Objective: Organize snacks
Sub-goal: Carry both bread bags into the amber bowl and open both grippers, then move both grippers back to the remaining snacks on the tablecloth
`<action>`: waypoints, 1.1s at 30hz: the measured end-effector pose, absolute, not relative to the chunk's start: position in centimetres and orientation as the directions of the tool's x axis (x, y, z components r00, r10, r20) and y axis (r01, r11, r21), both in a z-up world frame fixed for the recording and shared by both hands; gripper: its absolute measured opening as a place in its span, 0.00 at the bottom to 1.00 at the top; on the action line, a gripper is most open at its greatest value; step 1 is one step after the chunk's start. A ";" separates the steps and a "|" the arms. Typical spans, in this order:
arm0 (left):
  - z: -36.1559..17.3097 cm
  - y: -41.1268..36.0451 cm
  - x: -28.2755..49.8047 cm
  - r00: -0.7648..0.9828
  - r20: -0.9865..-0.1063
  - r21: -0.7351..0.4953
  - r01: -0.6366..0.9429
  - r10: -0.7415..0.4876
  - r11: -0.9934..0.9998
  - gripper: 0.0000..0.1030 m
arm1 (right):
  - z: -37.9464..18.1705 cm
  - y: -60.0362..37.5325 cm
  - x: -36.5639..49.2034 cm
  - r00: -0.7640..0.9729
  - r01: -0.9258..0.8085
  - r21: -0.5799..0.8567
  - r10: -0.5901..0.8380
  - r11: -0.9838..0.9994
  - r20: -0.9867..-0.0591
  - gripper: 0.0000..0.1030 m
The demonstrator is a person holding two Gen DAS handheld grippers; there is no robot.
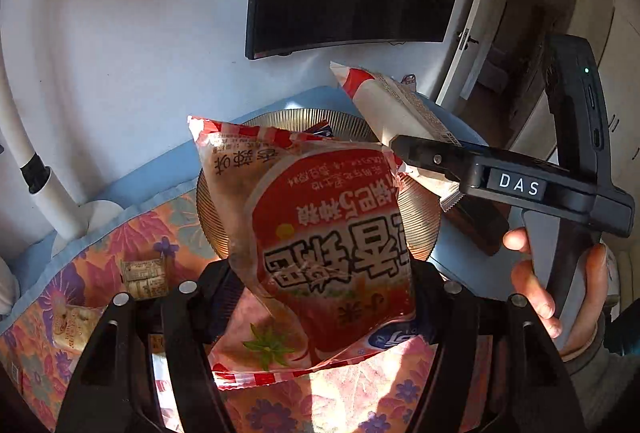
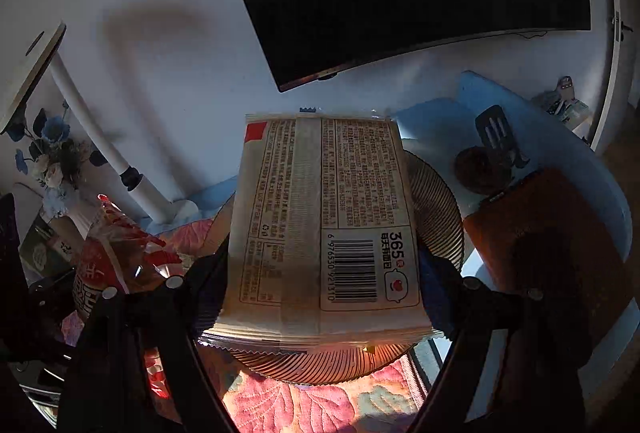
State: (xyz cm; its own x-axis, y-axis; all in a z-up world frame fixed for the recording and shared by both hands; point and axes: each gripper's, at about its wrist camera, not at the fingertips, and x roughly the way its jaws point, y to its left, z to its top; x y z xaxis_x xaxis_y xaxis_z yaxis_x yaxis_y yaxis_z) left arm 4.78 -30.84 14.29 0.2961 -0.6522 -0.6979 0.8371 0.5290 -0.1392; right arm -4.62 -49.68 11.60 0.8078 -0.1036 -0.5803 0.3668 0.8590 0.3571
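In the left wrist view, the left tongs (image 1: 320,297) are clamped on a red snack bag (image 1: 320,245), held above the ribbed plate (image 1: 420,217), probably to drop it there. In the right wrist view, the right tongs (image 2: 320,293) grip a beige bread packet (image 2: 324,217) over the same plate (image 2: 436,209), above the flowered surface (image 2: 320,409).

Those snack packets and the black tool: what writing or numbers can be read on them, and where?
"DAS": white letters on the right gripper.
"365": beside the barcode on the back of the pale packet between the right jaws.
"6 976530 921310": digits along that barcode, last ones uncertain.
Large Chinese characters, upside down: on the red packet between the left jaws; not reliably readable.
Fine print on both packets: too small to read.
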 end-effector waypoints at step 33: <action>23.0 -13.0 2.1 0.676 -0.494 -0.051 0.605 -0.546 0.795 0.93 | 16.9 -36.8 -7.4 0.855 -0.009 0.380 0.204 0.925 -0.477 0.89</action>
State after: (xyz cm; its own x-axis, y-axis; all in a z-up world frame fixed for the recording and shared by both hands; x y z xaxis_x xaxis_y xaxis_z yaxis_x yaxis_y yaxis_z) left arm 2.13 -12.96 22.95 0.6764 -0.5464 -0.4939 0.6047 0.7948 -0.0513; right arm -7.42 -36.78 16.91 0.8548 0.2038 -0.4772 -0.0086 0.9251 0.3796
